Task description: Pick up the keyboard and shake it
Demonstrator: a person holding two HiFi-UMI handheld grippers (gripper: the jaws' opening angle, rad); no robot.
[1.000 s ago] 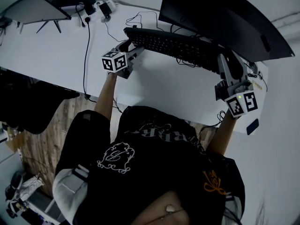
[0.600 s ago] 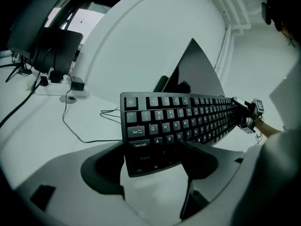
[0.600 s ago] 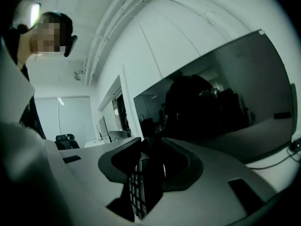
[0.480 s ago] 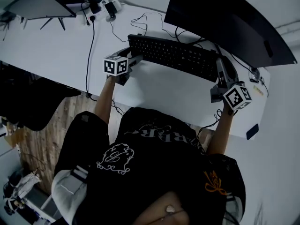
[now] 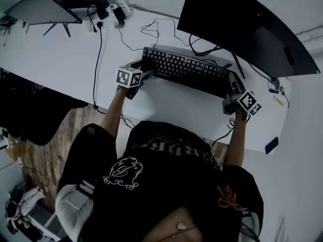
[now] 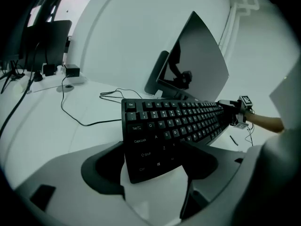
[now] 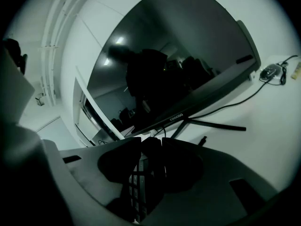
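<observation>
Keyboard: lies just before the monitor. Your left gripper clamps its left end. Your right gripper clamps its right end, which is dark, keys barely visible.

Office workstation. Long white desk w/ big dark monitor. Keyboard just in front of monitor, cables + power plugs left of it, 2nd screen farther left. Wood floor well in front of monitor, past desk edge.
</observation>
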